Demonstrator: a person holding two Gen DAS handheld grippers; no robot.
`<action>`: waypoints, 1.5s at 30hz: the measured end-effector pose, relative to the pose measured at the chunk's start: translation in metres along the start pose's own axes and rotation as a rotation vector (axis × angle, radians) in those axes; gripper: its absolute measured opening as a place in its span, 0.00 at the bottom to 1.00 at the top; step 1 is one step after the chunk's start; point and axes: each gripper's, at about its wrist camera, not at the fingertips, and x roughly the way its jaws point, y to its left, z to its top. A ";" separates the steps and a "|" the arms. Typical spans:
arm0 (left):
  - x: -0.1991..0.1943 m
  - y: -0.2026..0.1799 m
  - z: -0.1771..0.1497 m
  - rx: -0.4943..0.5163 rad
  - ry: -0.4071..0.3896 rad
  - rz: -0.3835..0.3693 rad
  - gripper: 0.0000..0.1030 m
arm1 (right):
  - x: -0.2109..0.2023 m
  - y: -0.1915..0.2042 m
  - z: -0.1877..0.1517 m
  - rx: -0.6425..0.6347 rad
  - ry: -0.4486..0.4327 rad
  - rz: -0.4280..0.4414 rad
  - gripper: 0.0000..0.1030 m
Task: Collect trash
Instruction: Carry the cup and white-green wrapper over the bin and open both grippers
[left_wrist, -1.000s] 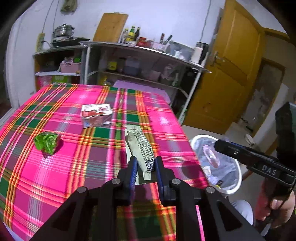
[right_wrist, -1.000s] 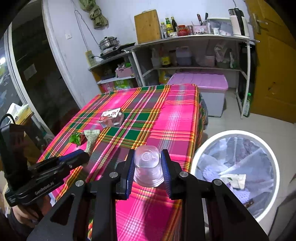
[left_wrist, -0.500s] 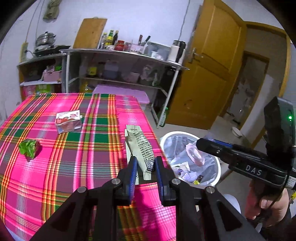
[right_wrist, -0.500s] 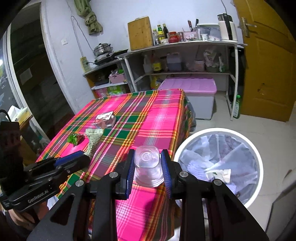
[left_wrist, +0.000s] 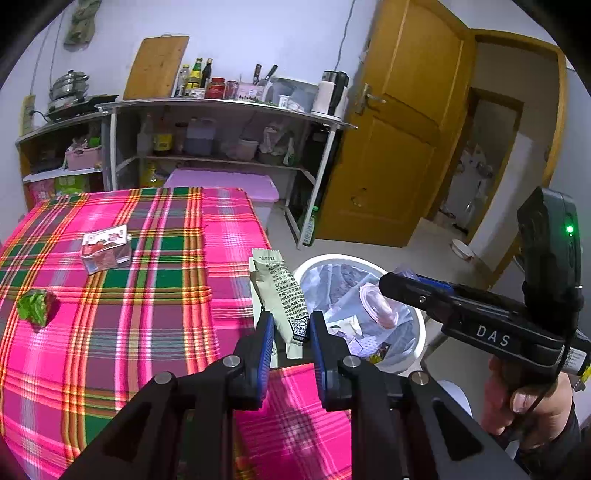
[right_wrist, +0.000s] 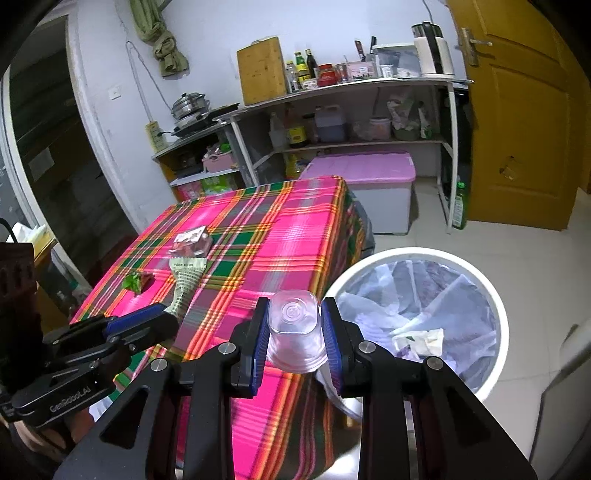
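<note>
My left gripper (left_wrist: 291, 332) is shut on a beige printed wrapper (left_wrist: 280, 291), held over the table's right edge near the white trash bin (left_wrist: 415, 317). My right gripper (right_wrist: 293, 332) is shut on a clear plastic cup (right_wrist: 295, 336), held at the table's corner beside the bin (right_wrist: 495, 295). The cup also shows in the left wrist view (left_wrist: 376, 304) over the bin. A small clear box with a red label (left_wrist: 105, 249) and a crumpled green wrapper (left_wrist: 35, 308) lie on the pink plaid tablecloth (left_wrist: 147, 314).
The bin is lined and holds paper scraps (right_wrist: 424, 338). A metal shelf rack (left_wrist: 221, 110) with bottles stands behind the table, a purple-lidded storage box (right_wrist: 373, 184) under it. A yellow door (left_wrist: 399, 147) is at the right.
Both grippers have moved right, off the table toward the bin, still holding the wrapper and the cup. The bin now fills more of both views.
</note>
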 end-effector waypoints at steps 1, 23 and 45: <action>0.002 -0.002 0.001 0.004 0.003 -0.003 0.20 | 0.000 -0.004 -0.001 0.006 0.001 -0.005 0.28; 0.072 -0.044 0.008 0.076 0.116 -0.065 0.20 | 0.013 -0.080 -0.017 0.142 0.043 -0.079 0.28; 0.161 -0.068 0.003 0.130 0.271 -0.090 0.21 | 0.043 -0.132 -0.037 0.227 0.141 -0.126 0.40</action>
